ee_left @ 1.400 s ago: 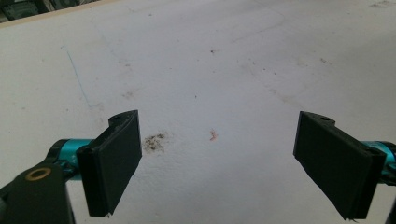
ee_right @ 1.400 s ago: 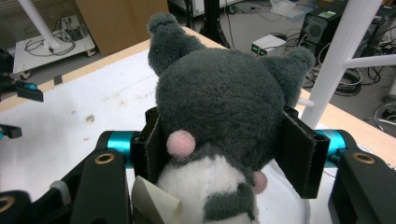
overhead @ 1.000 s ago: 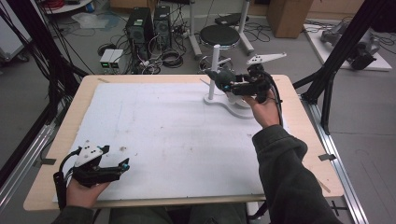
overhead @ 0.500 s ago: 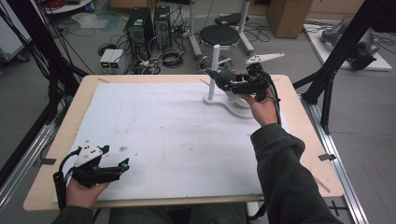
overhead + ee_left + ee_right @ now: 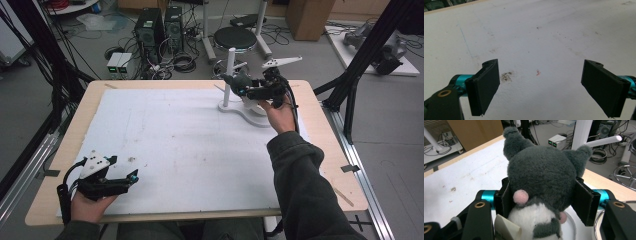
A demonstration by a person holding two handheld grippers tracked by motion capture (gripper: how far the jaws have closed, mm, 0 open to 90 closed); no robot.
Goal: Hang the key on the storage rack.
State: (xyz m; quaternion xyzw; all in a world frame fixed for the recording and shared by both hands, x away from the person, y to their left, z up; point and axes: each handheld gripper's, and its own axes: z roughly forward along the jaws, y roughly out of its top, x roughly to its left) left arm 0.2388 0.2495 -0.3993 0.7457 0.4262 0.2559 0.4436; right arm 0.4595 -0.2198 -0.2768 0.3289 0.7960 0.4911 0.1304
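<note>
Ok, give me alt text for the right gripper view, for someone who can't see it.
A dark grey plush toy with pointed ears, pink cheek dots and a white belly is clamped between the right gripper's two black jaws, seen close up. A paper tag hangs at its lower left. Behind it lie the scuffed white table mat and a white post.

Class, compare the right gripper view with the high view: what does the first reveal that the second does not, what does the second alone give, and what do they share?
Right gripper view alone: the grey plush toy has pink spots, a white belly and a paper tag, squeezed between the jaws. High view alone: the left gripper resting open at the near-left corner, and the person's sleeve. Both: the toy, the white stand and the white mat.
</note>
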